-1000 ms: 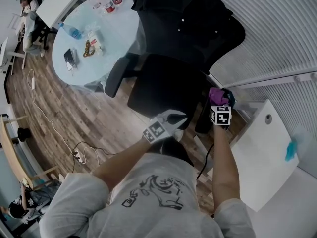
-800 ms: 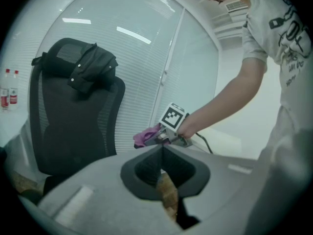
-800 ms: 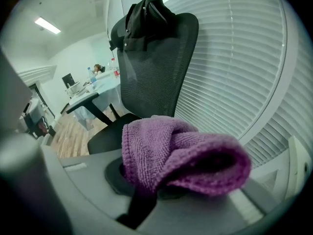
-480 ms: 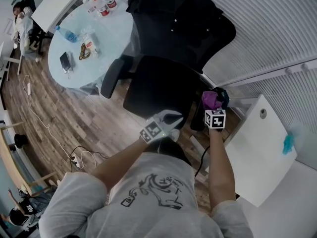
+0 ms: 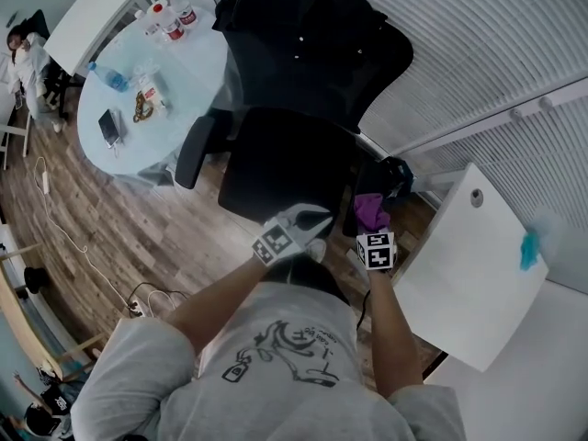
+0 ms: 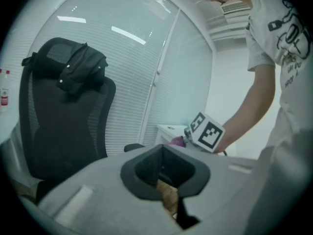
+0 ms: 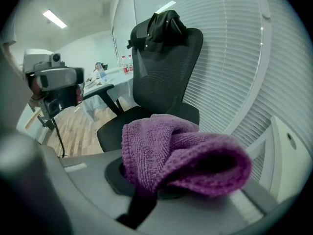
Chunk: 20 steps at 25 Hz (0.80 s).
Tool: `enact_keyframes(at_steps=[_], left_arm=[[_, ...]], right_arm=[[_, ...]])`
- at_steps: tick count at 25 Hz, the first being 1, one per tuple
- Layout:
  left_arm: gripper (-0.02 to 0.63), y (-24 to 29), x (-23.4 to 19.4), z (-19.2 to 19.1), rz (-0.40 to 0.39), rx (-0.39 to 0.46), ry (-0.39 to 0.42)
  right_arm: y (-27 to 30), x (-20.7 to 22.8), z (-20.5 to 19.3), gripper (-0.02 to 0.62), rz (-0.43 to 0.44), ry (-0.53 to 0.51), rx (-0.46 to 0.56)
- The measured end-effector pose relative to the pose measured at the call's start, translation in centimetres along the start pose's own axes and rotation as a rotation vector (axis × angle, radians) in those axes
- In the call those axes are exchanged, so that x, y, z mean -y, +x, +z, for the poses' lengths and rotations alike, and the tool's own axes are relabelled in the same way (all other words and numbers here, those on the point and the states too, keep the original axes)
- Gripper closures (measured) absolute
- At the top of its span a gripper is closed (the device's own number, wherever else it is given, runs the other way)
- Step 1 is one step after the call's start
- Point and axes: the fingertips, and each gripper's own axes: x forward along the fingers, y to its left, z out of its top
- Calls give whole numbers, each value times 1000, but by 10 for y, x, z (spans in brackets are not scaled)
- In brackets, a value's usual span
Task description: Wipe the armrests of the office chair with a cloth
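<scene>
The black office chair stands ahead of me with a dark jacket draped over its backrest. My right gripper is shut on a bunched purple cloth at the front end of the chair's right armrest. In the right gripper view the cloth fills the space over the jaws of the right gripper, hiding the armrest. My left gripper hovers shut and holding nothing by the seat's front edge. In the left gripper view the left gripper points at the right armrest. The chair's left armrest is untouched.
A round glass table with bottles, a phone and a snack bag stands behind the chair at left. A white desk sits close on my right, against the blinds. Cables lie on the wood floor at left.
My right gripper has drawn the purple cloth back toward me along the right armrest. The left gripper has stayed by the seat front.
</scene>
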Motion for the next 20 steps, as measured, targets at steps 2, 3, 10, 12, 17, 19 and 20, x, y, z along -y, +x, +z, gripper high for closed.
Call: enact_keyframes(at_steps=[2, 3, 10, 12, 17, 19, 20], left_arm=[[604, 1, 1, 1, -5, -1, 3], [604, 2, 2, 2, -7, -2, 3], [604, 5, 3, 3, -20, -8, 6], [604, 6, 3, 2, -22, -12, 4], [604, 7, 1, -2, -20, -21, 0], [604, 6, -1, -2, -18, -22, -4], [604, 6, -2, -3, -17, -23, -6]], right_arm=[[-8, -10, -9, 566, 5, -7, -2], [-12, -15, -14, 566, 8, -8, -2], [-28, -33, -33, 566, 11, 7, 7], [-29, -34, -34, 566, 9, 17, 8], [-26, -27, -32, 566, 9, 77, 18], [-23, -21, -28, 566, 4, 118, 17], [-20, -19, -26, 566, -2, 132, 16]])
